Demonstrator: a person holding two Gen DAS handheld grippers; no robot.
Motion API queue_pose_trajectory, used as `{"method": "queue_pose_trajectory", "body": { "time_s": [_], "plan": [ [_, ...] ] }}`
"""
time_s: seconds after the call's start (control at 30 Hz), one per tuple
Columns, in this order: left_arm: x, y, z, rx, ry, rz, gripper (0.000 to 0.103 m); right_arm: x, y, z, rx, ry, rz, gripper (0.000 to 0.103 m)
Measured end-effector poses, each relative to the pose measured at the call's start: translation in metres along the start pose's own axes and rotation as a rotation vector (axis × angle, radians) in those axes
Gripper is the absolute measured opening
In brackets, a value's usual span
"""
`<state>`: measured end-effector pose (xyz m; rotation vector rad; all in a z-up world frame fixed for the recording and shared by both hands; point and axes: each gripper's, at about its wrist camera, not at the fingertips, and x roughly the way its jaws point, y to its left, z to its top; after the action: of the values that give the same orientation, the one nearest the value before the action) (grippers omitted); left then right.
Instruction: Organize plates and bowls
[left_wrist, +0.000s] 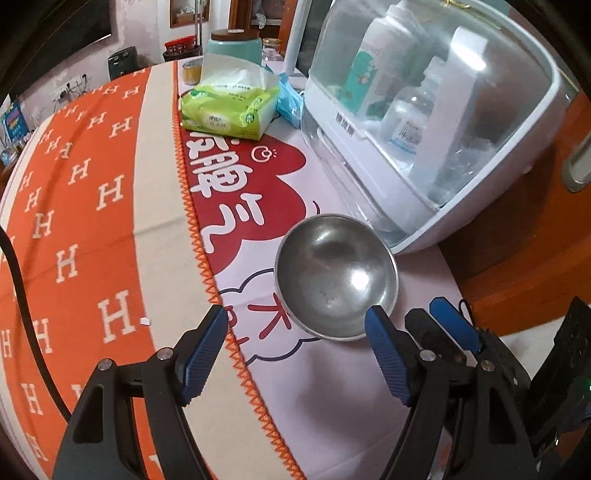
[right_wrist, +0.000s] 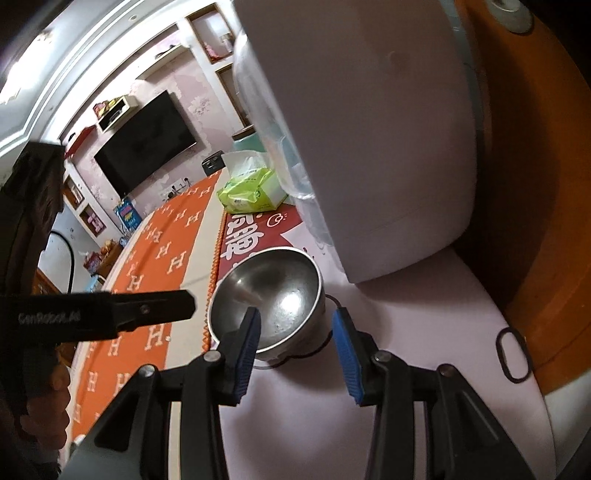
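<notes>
Spreading wide and gripping nothing, the right gripper straddling the near rim of the steel bowl, one blue finger hanging over the hollow, the other outside the wall. Likewise gaping and empty, the left gripper hovering just left of the bowl, its nearer pad overlapping the rim in view, actual contact not clear. Sitting upright on the pale printed mat, just in front of the white storage cabinet. Probably lining up the pick; next, closing on the rim squarely and lifting without tipping. Crowding the bowl's far side: the cabinet. Lying just beside the bowl's base: a dark cord. Opening out left of the bowl: the orange cloth, with the tissue pack well beyond.
</notes>
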<state>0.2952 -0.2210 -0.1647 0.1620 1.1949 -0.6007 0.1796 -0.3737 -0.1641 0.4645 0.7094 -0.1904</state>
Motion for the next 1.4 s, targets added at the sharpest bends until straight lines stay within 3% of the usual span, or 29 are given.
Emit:
{"method": "queue_pose_trajectory", "body": {
  "time_s": [0.27, 0.4, 0.53, 0.73, 1.17, 1.4],
  "plan": [
    [0.028, 0.005, -0.001, -0.011, 0.025, -0.025, 0.074, 0.017, 0.006, -0.004, -0.045, 0.003, 0.013, 0.041],
    [0.045, 0.007, -0.002, -0.035, 0.061, -0.05, 0.066, 0.025, 0.004, -0.005, -0.04, 0.024, 0.008, 0.041],
    [0.056, 0.006, -0.005, -0.04, 0.087, -0.072, 0.046, 0.032, 0.001, -0.007, -0.03, 0.041, -0.005, 0.036],
    [0.067, 0.005, -0.008, -0.038, 0.107, -0.059, 0.026, 0.038, -0.002, -0.009, -0.037, 0.059, -0.012, 0.027],
    [0.06, 0.004, -0.012, -0.036, 0.112, -0.048, 0.017, 0.038, -0.006, -0.01, -0.031, 0.09, -0.034, 0.017],
    [0.041, -0.006, -0.018, -0.012, 0.102, -0.048, 0.017, 0.019, -0.006, -0.01, -0.024, 0.072, -0.037, 0.016]
  ]
}}
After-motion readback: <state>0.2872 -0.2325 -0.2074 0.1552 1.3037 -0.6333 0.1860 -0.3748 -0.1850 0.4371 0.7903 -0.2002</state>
